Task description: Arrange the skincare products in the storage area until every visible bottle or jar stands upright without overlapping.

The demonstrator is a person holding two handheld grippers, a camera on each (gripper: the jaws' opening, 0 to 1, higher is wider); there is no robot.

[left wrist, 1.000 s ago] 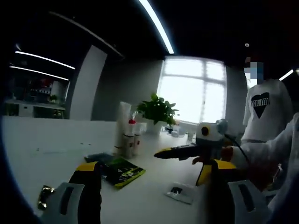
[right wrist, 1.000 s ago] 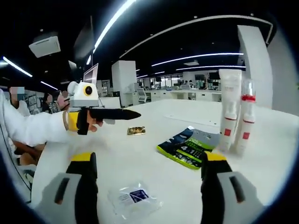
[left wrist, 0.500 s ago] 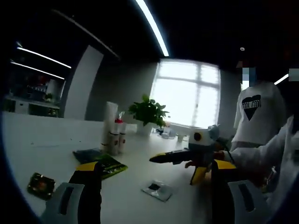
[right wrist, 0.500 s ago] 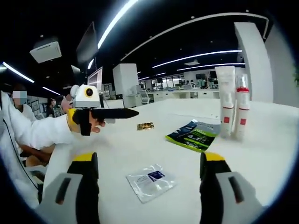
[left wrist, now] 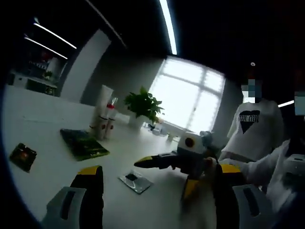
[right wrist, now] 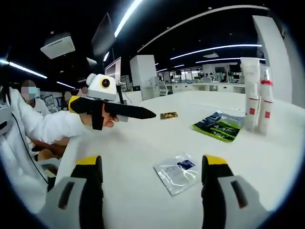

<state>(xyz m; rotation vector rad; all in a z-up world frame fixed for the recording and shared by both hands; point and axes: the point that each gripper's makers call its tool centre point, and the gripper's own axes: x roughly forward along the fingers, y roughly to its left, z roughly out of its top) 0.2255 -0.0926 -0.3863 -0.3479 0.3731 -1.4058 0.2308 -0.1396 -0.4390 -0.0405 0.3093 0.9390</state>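
Observation:
A tall white tube (right wrist: 250, 93) and a slimmer bottle with red bands (right wrist: 265, 106) stand upright side by side at the far end of the white table (right wrist: 143, 152). In the left gripper view the same tube (left wrist: 103, 110) and bottle (left wrist: 110, 122) stand far off to the left. My right gripper (right wrist: 152, 164) is open over a clear packet (right wrist: 178, 171). My left gripper (left wrist: 158, 169) is open too, with nothing between its jaws. Each gripper appears in the other's view: the left gripper (right wrist: 126, 110) held by a white-sleeved hand, the right gripper (left wrist: 162, 161) low over the table.
A green-black sachet (right wrist: 219, 126) lies flat near the bottles, and a small dark-gold sachet (right wrist: 168, 115) lies further left. In the left gripper view I see the green sachet (left wrist: 83, 143), clear packet (left wrist: 135, 180), a potted plant (left wrist: 143, 105) and a person in white (left wrist: 252, 129).
Both views have drawn back from the bottles, which now look smaller and farther off. The left gripper view has rolled. Both grippers stay open and nothing on the table has moved.

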